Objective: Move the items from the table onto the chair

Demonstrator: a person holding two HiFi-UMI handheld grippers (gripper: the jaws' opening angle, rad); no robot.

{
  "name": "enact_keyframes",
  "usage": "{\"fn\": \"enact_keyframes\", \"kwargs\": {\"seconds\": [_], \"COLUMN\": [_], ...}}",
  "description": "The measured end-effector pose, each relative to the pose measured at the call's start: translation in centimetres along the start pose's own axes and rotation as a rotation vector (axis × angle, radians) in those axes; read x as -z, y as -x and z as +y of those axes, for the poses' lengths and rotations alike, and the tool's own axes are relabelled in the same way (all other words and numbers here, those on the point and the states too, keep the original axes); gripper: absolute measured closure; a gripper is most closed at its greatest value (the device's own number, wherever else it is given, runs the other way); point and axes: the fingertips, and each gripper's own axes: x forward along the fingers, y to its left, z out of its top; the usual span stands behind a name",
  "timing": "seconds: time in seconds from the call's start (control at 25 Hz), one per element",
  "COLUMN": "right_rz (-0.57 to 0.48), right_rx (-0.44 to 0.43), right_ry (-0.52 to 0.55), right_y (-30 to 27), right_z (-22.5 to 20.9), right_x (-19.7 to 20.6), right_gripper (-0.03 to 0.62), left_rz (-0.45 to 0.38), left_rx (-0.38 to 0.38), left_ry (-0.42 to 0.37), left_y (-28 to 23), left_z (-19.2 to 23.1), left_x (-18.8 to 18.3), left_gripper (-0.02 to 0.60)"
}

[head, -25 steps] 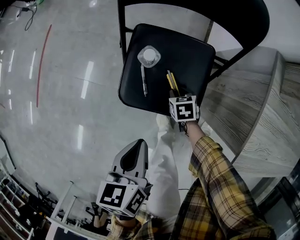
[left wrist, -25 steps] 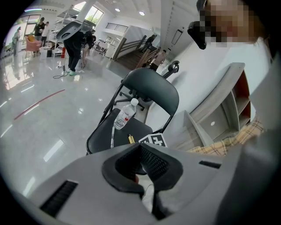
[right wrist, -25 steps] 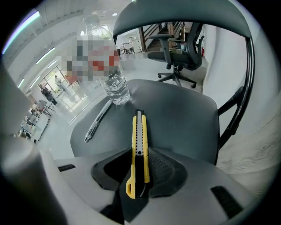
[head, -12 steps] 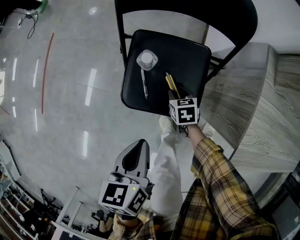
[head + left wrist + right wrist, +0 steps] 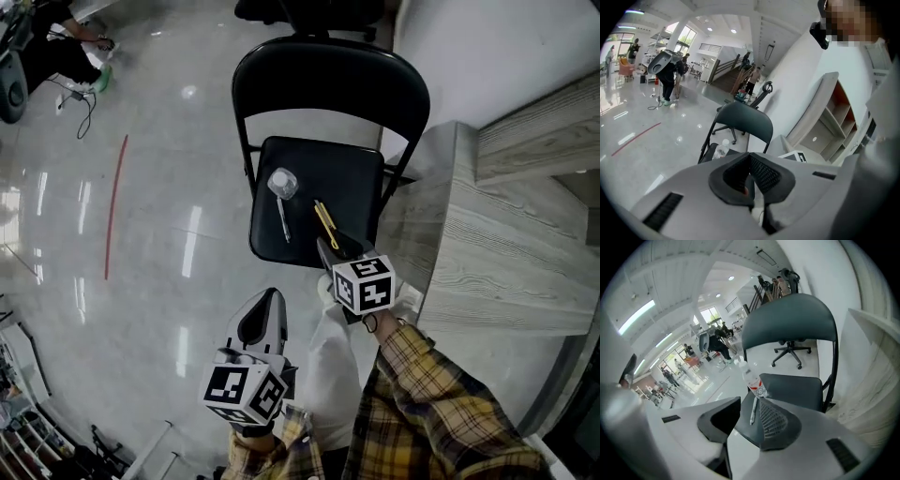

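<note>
The glossy pale grey floor [image 5: 141, 187] is reflecting the ceiling lights. A pale wood-grain table [image 5: 487, 253] is standing at the right, just beside a black folding metal chair with a padded seat [image 5: 352, 187]. A person in a yellow-and-dark plaid sleeve [image 5: 441, 403] is holding both tools in front of the chair.

The right gripper [image 5: 750, 400] is hovering over the seat's front edge with its jaws standing spread and nothing pinched between them. The left gripper [image 5: 750, 157] is hanging lower and nearer the person, over the floor, its pads pressed together on nothing.

The task's things are all lying on the seat. A clear plastic water bottle with a white cap [image 5: 282, 183] is standing upright at the left. A pair of thin yellow pencils [image 5: 326, 225] is lying toward the right, apart from the bottle. A slim grey pen [image 5: 283, 221] is lying just in front of the bottle.
</note>
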Motion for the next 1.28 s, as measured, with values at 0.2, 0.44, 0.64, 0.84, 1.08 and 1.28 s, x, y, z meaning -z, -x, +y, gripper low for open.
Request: {"fn": "enact_keyframes", "kwargs": {"seconds": [0.2, 0.44, 0.64, 0.84, 1.08, 1.28], "right_rz": [-0.125, -0.212, -0.316, -0.414, -0.506, -0.553], "right_rx": [-0.099, -0.214, -0.243, -0.229, -0.129, -0.023], "right_ry": [-0.101, -0.107, -0.040, 0.023, 0.018, -0.009], "right_y": [6.9, 15.8, 23.3, 32.0, 43.2, 51.5], "right_z": [3.1, 8.2, 8.3, 3.9, -4.4, -13.0], "right_x": [-4.4, -6.7, -9.1, -10.9, -11.7, -10.3], "right_gripper": [0.467, 0.474, 0.506, 0.513, 0.520, 0.537], "left_rz": [-0.063, -0.103, -0.126, -0.145, -0.145, -0.130], "left_rx": [0.022, 0.070, 0.173, 0.267, 0.351, 0.411], "left_ry": [-0.053, -0.086, -0.166, -0.231, -0.290, -0.320], "left_y": [1.3, 2.7, 1.9, 1.1, 0.2, -1.5], "left_z": [-3.4, -9.1, -15.8, -23.4, -33.7, -42.7], "left_x": [-3.2, -6.1, -7.9, -8.8, -8.7, -6.1], "left_gripper": [0.577, 0.577, 0.577, 0.577, 0.577, 0.577]}}
